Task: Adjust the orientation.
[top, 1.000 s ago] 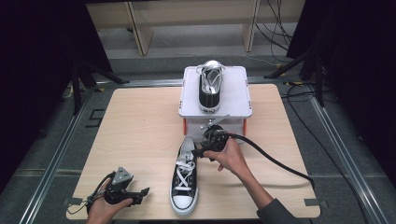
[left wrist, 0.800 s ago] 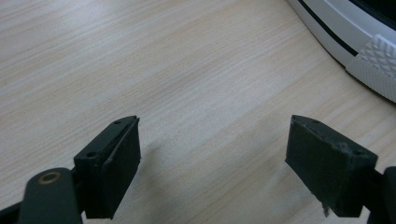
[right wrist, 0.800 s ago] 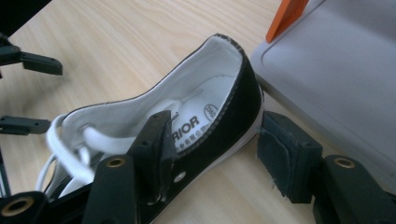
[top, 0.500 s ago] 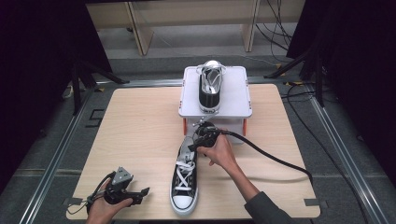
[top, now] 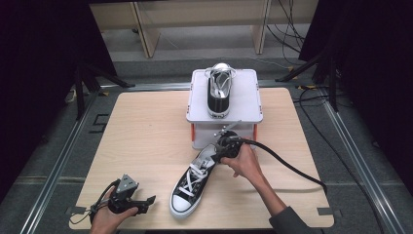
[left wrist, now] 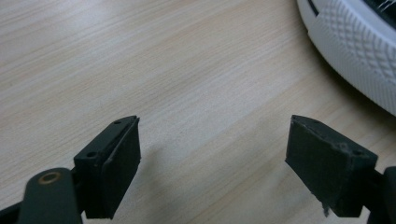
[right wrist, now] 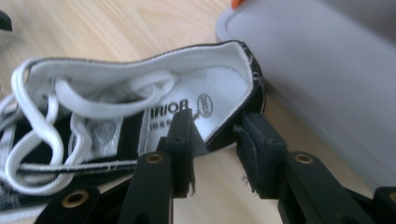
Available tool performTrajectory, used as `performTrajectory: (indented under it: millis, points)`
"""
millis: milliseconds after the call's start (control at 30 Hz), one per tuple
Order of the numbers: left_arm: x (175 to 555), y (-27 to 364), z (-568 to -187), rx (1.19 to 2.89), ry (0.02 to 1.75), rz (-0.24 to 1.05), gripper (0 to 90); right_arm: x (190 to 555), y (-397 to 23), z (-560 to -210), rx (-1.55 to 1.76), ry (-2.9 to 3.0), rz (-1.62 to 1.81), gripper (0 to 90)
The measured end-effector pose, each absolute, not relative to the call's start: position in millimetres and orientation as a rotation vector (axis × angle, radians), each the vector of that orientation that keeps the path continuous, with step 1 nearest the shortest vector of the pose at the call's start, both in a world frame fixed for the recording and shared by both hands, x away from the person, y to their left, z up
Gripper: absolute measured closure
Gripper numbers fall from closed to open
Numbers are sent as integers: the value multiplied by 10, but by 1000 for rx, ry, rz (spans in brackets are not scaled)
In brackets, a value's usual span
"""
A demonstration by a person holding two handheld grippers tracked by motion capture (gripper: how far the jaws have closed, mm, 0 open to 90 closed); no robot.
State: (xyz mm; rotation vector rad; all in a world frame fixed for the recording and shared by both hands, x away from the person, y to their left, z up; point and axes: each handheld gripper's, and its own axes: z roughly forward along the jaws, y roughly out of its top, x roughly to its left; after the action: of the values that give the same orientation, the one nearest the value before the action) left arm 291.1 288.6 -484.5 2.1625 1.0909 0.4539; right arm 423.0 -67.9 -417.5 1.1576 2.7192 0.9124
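Black sneaker (right wrist: 140, 116): right gripper (right wrist: 215, 144) closing around its heel collar.

My bench in a recording lab

I work at a pale wooden table (top: 146, 131) standing on grey carpet, with black curtains (top: 44, 73) hung at the left and right of the frame, metal rails (top: 58, 165) along the floor beside it, and loose cables (top: 292, 29) trailing at the upper right near plain wooden furniture legs (top: 143, 29).
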Motion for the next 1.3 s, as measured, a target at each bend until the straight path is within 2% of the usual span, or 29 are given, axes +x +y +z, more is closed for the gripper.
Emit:
performTrajectory:
  millis: [167,200,233,300,767,867,900,967,1000,1033,1267,1300]
  points:
    - [2895,2876,-4836,2168,1105,435,175,4105,-926,-4187,1162,2707,930,643]
    - [2895,2876,-4836,2168,1105,435,175,4105,-926,-4187,1162,2707,930,643]
    - [2898,2879,-4840,2173,1106,442,175,4074,-925,-4180,1239,2692,935,593]
    - [2899,2876,-4838,2175,1105,440,175,4120,-918,-4192,1246,2675,949,571]
    - [2906,2864,-4850,2155,1103,449,175,4234,-790,-4161,1218,2642,960,494]
    - [2907,2854,-4855,2143,1112,448,175,4296,-803,-4123,1156,2623,978,521]
    - [2907,2857,-4859,2147,1105,449,175,4337,-797,-4095,1147,2607,994,588]
    - [2905,2857,-4854,2148,1109,451,175,4394,-801,-4098,1124,2612,1007,664]
    - [2905,2857,-4854,2148,1109,451,175,4394,-801,-4098,1124,2612,1007,664]
    - [2906,2863,-4853,2149,1101,447,175,4437,-800,-4133,1108,2647,975,749]
    - [2909,2864,-4857,2151,1089,454,175,4318,-832,-4079,1098,2657,893,777]
    - [2891,2855,-4849,2145,1129,432,175,4224,-865,-4039,1077,2663,863,785]
